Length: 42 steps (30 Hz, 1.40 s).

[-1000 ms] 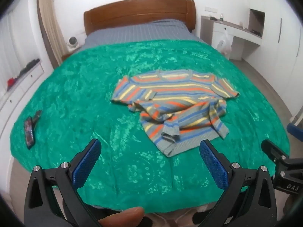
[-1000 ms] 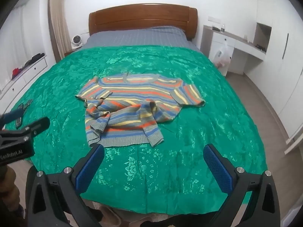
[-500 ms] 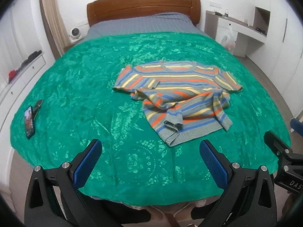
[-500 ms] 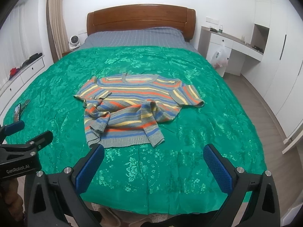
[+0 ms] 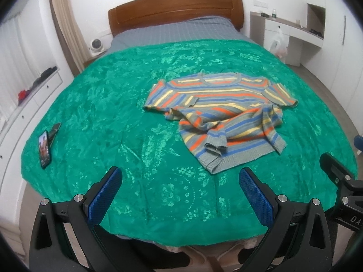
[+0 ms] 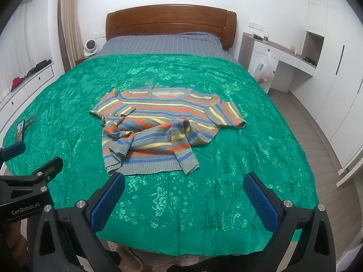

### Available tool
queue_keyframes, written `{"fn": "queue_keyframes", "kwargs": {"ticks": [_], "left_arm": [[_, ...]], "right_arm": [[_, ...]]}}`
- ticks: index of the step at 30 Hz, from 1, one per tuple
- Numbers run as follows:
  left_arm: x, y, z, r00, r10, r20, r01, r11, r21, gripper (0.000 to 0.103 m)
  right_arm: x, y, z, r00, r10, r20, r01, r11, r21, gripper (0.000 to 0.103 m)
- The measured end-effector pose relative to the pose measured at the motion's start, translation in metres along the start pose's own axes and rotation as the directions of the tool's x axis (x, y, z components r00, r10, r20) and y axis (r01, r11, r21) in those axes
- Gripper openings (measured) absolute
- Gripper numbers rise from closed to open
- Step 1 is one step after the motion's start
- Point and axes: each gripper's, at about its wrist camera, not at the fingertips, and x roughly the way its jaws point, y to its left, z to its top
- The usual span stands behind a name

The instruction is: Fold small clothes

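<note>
A small striped sweater (image 5: 222,111) in grey, blue, orange and yellow lies on a green bedspread (image 5: 113,104), collar toward the headboard, both long sleeves crumpled across its lower half. It also shows in the right wrist view (image 6: 158,127). My left gripper (image 5: 180,181) is open and empty above the foot of the bed, short of the sweater's hem. My right gripper (image 6: 183,188) is open and empty, just short of the hem (image 6: 149,167). Each gripper shows at the edge of the other's view.
A phone (image 5: 44,149) lies on the bedspread near its left edge. A wooden headboard (image 5: 177,6) stands at the far end. White drawers (image 5: 29,104) line the left wall. A desk with a hanging plastic bag (image 6: 264,70) stands at the right. Floor runs along the right side.
Both grippers have drawn back and risen slightly, so more of the foot of the bed shows. The sweater has not moved. Both grippers stay open.
</note>
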Motion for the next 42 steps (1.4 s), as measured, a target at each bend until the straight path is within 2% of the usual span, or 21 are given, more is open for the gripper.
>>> {"fn": "queue_keyframes", "kwargs": {"ticks": [25,42], "left_arm": [[-0.0024,-0.0051,-0.0038,0.999,0.042,0.008,-0.042,0.998,0.036,0.103],[-0.0022,-0.0032,-0.0046,0.999,0.042,0.004,-0.042,0.999,0.034,0.103]], "right_arm": [[-0.0013,0.0032,-0.0001,0.999,-0.034,0.003,0.034,0.999,-0.038,0.103],[-0.0041,0.0062,0.0006,0.997,-0.074,0.013,0.075,0.995,-0.065,0.103]]}}
